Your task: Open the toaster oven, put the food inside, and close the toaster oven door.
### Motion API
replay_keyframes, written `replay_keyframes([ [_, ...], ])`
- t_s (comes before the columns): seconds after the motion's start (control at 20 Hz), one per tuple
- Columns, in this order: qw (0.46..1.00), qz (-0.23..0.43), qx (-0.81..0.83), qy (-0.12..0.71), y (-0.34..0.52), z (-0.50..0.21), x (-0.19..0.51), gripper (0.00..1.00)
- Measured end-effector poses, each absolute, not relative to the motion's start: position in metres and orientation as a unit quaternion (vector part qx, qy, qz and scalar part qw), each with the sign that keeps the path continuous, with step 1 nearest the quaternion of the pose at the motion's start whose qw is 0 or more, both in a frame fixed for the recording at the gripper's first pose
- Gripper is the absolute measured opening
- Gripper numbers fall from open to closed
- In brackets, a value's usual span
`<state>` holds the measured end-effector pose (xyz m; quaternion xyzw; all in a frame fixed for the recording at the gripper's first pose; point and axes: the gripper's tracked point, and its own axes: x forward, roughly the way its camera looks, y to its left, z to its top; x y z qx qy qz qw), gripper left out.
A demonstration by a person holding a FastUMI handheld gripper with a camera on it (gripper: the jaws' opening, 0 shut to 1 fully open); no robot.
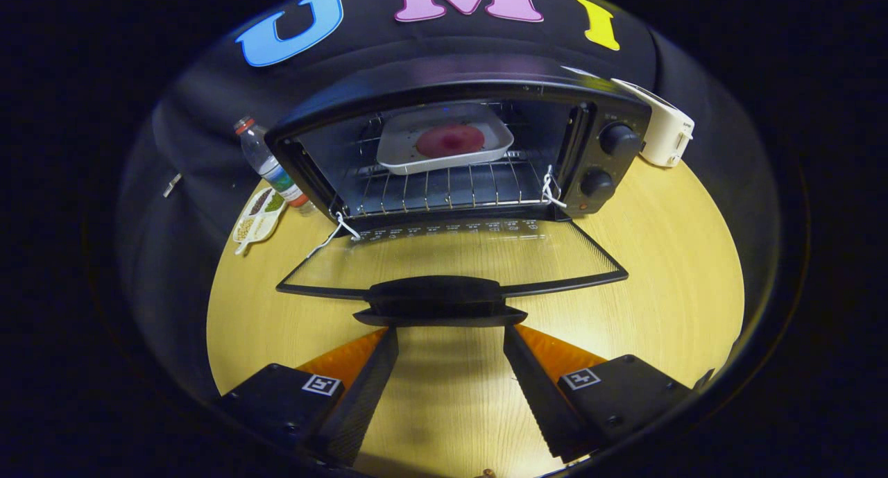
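The black toaster oven (458, 89) stands at the back of the round wooden table with its glass door (451, 256) folded down flat toward me. On the wire rack (444, 186) inside sits a white tray (444, 141) holding a round reddish piece of food (449, 140). The door's black handle (438, 301) lies just ahead of my fingertips. My gripper (449, 332) is open, its two fingers spread wide just under the handle with nothing between them but bare tabletop.
A water bottle (267, 164) and a small divided dish (258, 218) stand left of the oven. A white appliance (662, 131) sits behind the oven's right corner, beside its two knobs (617, 139). The wooden table (666, 270) shows bare surface on both sides of the door.
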<state>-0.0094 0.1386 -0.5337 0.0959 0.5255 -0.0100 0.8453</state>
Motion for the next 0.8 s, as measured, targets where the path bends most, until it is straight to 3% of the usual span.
replay_keyframes([
  [0.8, 0.888, 0.021, 0.091, 0.451, 0.143, -0.477, 0.013, 0.99],
])
